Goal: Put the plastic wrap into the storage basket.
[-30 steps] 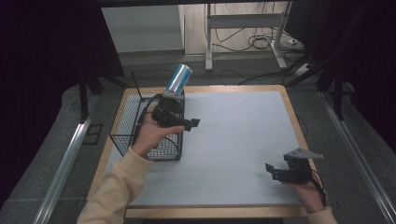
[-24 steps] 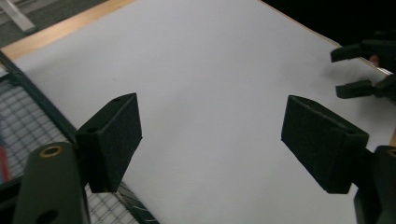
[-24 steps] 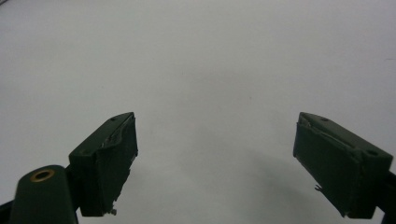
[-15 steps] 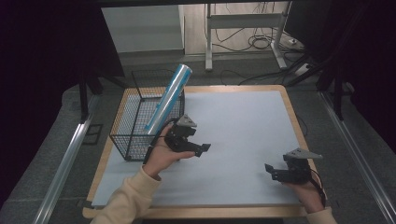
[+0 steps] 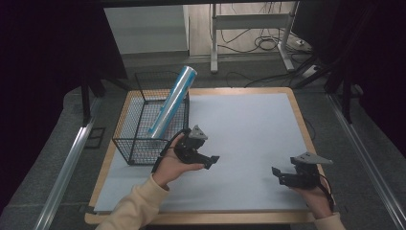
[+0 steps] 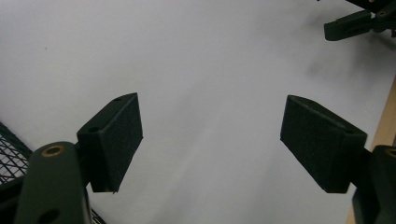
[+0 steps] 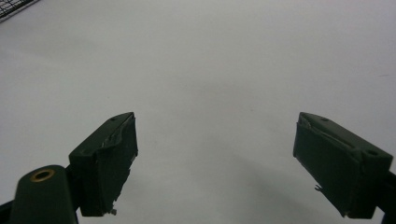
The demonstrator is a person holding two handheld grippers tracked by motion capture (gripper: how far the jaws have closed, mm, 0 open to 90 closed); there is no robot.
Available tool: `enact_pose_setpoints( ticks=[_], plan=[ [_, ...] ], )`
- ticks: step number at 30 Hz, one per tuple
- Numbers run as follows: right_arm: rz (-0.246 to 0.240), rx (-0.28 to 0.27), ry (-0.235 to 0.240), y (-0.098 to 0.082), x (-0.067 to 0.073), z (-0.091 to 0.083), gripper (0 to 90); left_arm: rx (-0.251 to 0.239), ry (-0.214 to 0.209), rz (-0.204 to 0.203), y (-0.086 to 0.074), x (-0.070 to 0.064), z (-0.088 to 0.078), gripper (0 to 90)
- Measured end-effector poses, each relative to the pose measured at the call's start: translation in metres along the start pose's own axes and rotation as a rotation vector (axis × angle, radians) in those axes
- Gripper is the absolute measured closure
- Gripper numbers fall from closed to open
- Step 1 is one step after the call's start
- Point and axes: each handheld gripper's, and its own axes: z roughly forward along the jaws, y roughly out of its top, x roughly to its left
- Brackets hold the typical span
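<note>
Where the blue roll (image 5: 171, 101) leaned in the wire basket (image 5: 129, 143), its lower end sat on the mesh floor and its upper end rose past the far rim. It looked like a long, stiff cylinder wrapped in glossy film, probably light and likely slippery under foam pads. By my judgement the best hold was across the shaft near its middle, clear of the wires (a grip at the tip would let it swing). The basket was black, open-meshed and box-shaped, standing at the left edge of the pale matte table top (image 5: 249, 124). Just beside its near corner, the left gripper (image 5: 209, 159) hung with jaws apart and nothing between them. Well apart, the right gripper (image 5: 278, 175) rested low, likewise spread and empty.
</note>
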Motion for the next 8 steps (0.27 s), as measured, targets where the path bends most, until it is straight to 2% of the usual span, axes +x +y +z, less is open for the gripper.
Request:
enact_pose_setpoints(
  ticks=[8],
  plan=[
    [-0.005, -0.006, 0.002, 0.0001, 0.0003, -0.0005, 13.9, -0.003, -0.014, -0.004, -0.0025, -0.0003, 0.001, 20.9]
  ],
)
